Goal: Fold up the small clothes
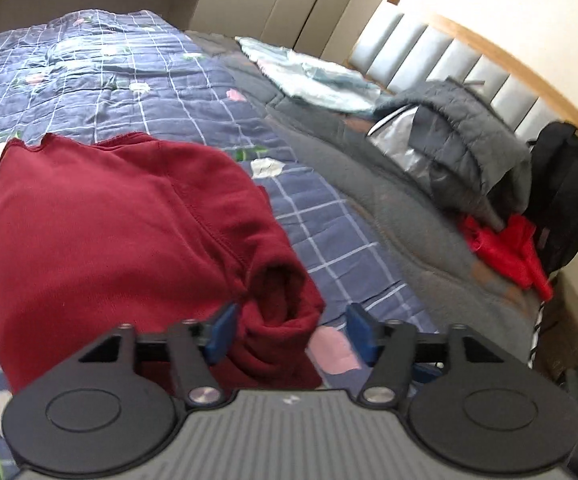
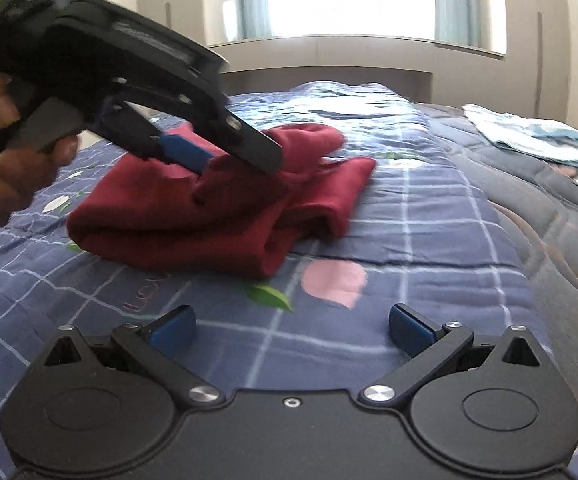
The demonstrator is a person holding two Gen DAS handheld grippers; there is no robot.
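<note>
A dark red garment (image 1: 101,232) lies partly folded on the blue checked quilt (image 1: 137,68). Its bunched near corner sits between the blue pads of my left gripper (image 1: 289,330), whose jaws stand open around the cloth. In the right wrist view the red garment (image 2: 209,208) is a folded heap, and the left gripper (image 2: 225,160) comes down on its top from the left. My right gripper (image 2: 291,330) is open and empty, low over the quilt (image 2: 409,220) in front of the garment.
A grey blanket (image 1: 369,208) covers the right side of the bed. On it lie a grey puffer jacket (image 1: 461,140), a bright red cloth (image 1: 505,248), a black bag (image 1: 565,192) and a pale blue folded cloth (image 1: 313,76). A padded headboard (image 1: 429,52) runs along the right.
</note>
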